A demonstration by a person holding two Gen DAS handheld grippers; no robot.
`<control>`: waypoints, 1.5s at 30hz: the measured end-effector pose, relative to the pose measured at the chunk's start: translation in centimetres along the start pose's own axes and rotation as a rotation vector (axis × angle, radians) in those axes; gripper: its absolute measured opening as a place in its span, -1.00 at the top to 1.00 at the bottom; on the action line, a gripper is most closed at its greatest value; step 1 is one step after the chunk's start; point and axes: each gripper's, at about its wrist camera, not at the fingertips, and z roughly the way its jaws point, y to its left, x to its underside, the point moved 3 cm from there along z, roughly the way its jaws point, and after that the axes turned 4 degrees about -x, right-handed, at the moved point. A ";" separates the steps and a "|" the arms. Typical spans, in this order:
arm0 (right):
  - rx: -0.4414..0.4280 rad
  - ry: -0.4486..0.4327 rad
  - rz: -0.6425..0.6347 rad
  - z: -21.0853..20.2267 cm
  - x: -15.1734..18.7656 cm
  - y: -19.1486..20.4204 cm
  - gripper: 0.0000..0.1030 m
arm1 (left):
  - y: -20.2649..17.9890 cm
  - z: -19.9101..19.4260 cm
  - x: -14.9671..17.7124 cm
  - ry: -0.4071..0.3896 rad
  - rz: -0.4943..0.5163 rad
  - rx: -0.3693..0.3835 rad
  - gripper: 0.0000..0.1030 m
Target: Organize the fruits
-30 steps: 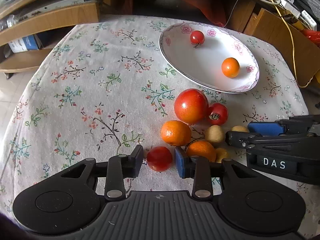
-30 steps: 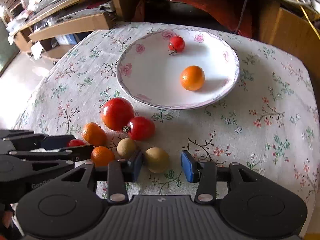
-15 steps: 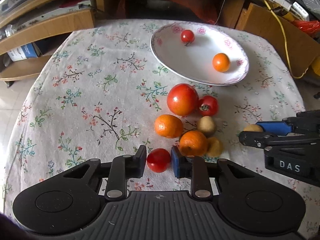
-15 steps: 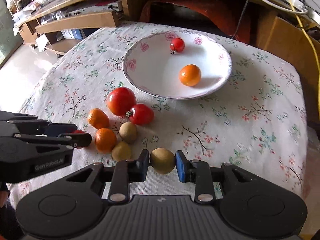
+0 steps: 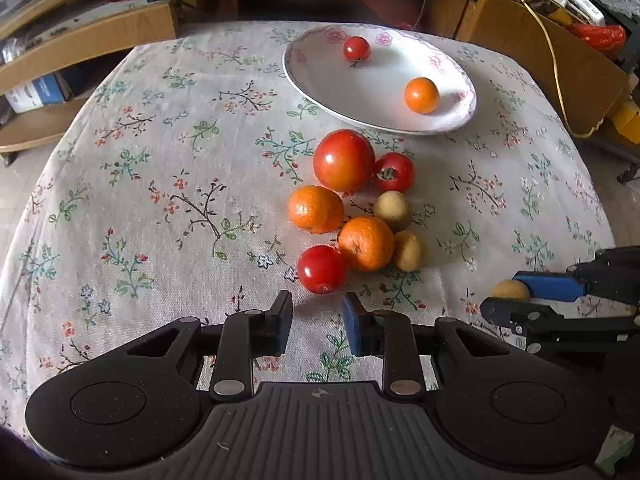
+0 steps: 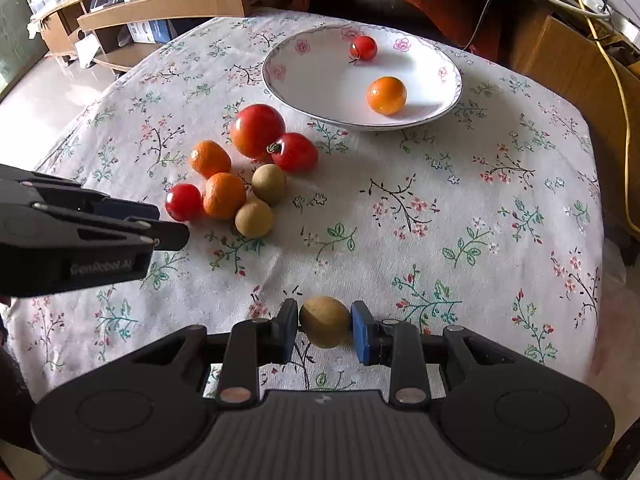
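Right gripper [image 6: 325, 326]: I hold one tan fruit [image 6: 325, 321] pinched, probably longan, carrying it level to the plate [image 6: 320, 92]; left gripper [image 5: 316, 322] gapes, empty.

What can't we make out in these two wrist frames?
- Tan fruit held in the right gripper: left wrist view shows only a sliver; the jaws cover the rest.
- Left gripper: right wrist view cuts its body at the frame edge.
- Boxes on the shelf: labels too small.
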 end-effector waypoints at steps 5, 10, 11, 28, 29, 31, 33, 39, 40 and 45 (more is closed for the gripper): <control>-0.025 -0.007 0.020 0.2 -0.4 -0.5 0.40 | 0.8 -0.6 -1.0 -0.032 -0.056 0.034 0.04; -0.027 -0.001 0.011 0.6 -0.2 -0.4 0.40 | 0.4 -0.1 -1.6 -0.033 -0.064 0.044 -0.02; -0.023 -0.007 0.013 0.5 -0.3 -0.4 0.40 | 0.2 -0.1 -1.6 -0.039 -0.055 0.035 -0.03; -0.025 -0.005 0.020 0.6 -0.4 -0.8 0.40 | -0.8 1.1 -1.8 -0.016 -0.005 -0.011 0.04; -0.026 -0.005 0.022 0.6 -0.4 -0.8 0.40 | -0.9 1.2 -1.9 -0.017 -0.004 -0.016 0.04; -0.028 -0.004 0.023 0.6 -0.4 -0.9 0.40 | -1.0 1.3 -2.0 -0.016 -0.006 -0.014 0.08; -0.026 -0.005 0.022 0.6 -0.4 -0.8 0.40 | -1.2 1.2 -2.0 -0.019 0.006 -0.032 0.24; -0.023 -0.009 0.012 0.5 -0.4 -0.8 0.41 | -1.6 0.8 -1.7 -0.016 0.020 -0.026 0.32; -0.022 -0.012 0.016 0.4 -0.4 -0.9 0.41 | -1.6 0.8 -1.6 -0.014 0.021 -0.025 0.33; -0.032 -0.030 0.032 -0.2 -0.6 -1.3 0.41 | -2.2 -0.2 -1.2 -0.016 0.036 -0.003 0.33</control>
